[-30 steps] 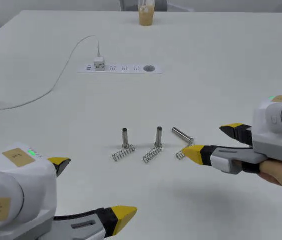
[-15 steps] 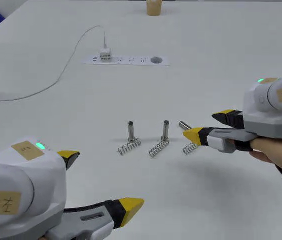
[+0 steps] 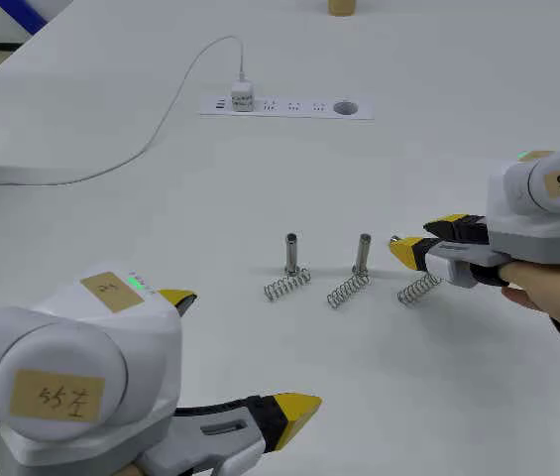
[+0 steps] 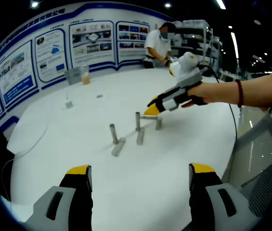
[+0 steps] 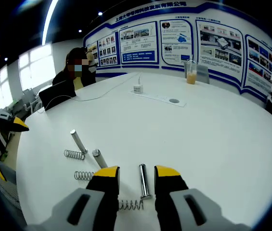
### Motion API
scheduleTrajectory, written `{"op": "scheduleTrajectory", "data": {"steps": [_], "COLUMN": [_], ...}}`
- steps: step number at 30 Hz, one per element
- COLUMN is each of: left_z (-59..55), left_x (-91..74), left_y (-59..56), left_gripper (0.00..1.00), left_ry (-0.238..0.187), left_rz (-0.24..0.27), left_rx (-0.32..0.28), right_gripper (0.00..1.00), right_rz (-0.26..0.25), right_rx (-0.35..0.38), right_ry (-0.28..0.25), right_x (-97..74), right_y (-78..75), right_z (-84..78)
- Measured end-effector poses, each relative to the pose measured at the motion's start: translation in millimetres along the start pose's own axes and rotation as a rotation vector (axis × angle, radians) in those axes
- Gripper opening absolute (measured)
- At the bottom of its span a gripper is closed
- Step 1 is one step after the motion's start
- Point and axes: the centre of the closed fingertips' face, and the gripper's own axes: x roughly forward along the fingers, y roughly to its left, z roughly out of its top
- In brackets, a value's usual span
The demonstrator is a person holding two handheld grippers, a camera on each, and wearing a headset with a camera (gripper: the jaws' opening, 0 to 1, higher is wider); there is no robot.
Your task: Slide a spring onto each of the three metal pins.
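Two metal pins (image 3: 291,252) (image 3: 363,252) stand upright mid-table. A spring (image 3: 286,286) (image 3: 348,289) lies at the foot of each. A third spring (image 3: 418,289) lies further right. The third pin (image 5: 143,180) lies flat between the jaws of my right gripper (image 3: 423,239), which is narrowly open around it, with a gap on both sides. In the right gripper view that gripper (image 5: 137,174) straddles the pin, with the spring (image 5: 130,205) just below. My left gripper (image 3: 238,357) hovers wide open at the near left, holding nothing, well short of the pins (image 4: 113,133).
A white power strip (image 3: 284,105) with a plugged charger and a cable (image 3: 151,139) lies at the back of the white table (image 3: 478,139). A cup (image 5: 190,72) stands at the far edge. People sit and stand beyond the table (image 5: 75,72).
My right gripper has moved left to the lying pin and its jaws have narrowed around it. The left gripper has stayed near the front edge, still wide open.
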Motion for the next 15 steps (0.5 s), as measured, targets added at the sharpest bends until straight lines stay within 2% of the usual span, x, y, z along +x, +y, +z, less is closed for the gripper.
{"op": "scheduleTrajectory", "data": {"steps": [6,9,15], "left_z": [-0.4,-0.3,-3.6], "left_x": [2.6,3.6,4.8], "left_y": [-1.6,-2.8,-5.4], "left_gripper": [0.83,0.82,0.81], "left_ry": [0.001,-0.001,0.008], "left_rz": [-0.003,-0.003,-0.005], "left_rx": [0.002,0.005,0.009], "right_gripper": [0.25,0.22,0.16], "right_rz": [0.008,0.018,0.018], "right_rx": [0.016,0.046,0.028], "right_ry": [0.017,0.046,0.065], "right_x": [11.4,16.0,22.9], "right_y": [-4.2,-4.0,-6.1], "right_z": [-4.7,-10.7,-15.0]}}
